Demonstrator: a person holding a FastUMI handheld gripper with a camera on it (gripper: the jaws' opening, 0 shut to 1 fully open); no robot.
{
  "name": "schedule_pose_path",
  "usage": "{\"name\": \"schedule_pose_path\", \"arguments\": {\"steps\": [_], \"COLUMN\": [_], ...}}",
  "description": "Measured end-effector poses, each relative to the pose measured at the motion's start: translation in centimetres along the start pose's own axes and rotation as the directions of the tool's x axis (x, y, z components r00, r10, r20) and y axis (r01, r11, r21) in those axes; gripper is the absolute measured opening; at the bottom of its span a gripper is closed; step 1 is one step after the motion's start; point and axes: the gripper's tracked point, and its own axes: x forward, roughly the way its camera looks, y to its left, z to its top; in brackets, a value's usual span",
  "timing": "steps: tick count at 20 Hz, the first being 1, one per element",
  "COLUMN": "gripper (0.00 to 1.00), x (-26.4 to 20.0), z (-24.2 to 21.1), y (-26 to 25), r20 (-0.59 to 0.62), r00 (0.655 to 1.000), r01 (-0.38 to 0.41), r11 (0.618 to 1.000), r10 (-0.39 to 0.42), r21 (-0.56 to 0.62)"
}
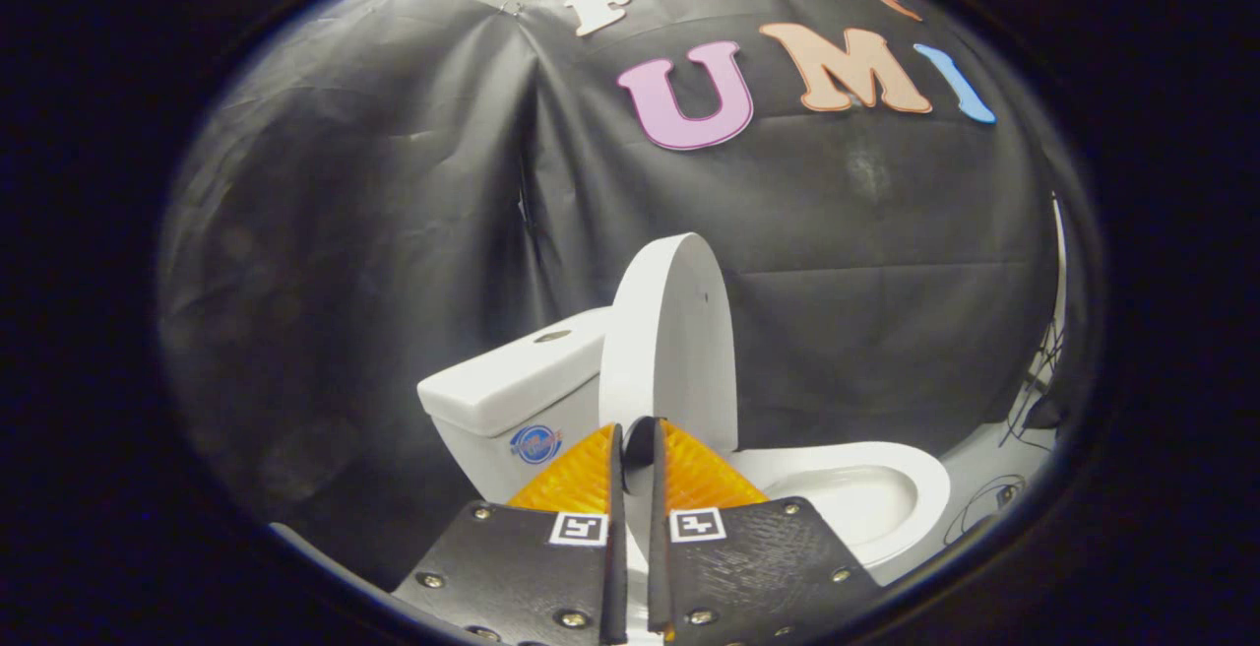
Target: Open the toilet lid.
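Tank (512,385): one, white, ahead and to the left of the claw; a round button on its top and one round blue sticker on its front face.
Lid (669,341): one, white, raised and standing close to upright, straight ahead of the fingers, its lower edge just past their tips; it is seen nearly edge-on, its back towards the tank.
Claw (636,429): one, with two fingers; they stand almost together with a narrow slit between them, and the tips look to touch at the lid's lower edge. Whether both press on the lid cannot be told.
Markers: two, one square black-and-white tag on each finger's base plate.
Bowl (856,498): one, white, uncovered, ahead and to the right of the claw.
Cables (1029,400): several dark ones on the floor, far right beyond the bowl.
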Motion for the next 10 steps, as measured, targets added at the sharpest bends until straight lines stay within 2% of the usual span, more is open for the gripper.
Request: {"name": "schedule_pose_path", "arguments": {"steps": [10], "gripper": [0.09], "x": [0.9], "z": [-0.2], "y": [2.6], "r20": [0.006], "r00": [1.000], "r01": [-0.007], "r11": [0.999], "r10": [0.007], "r21": [-0.036]}}
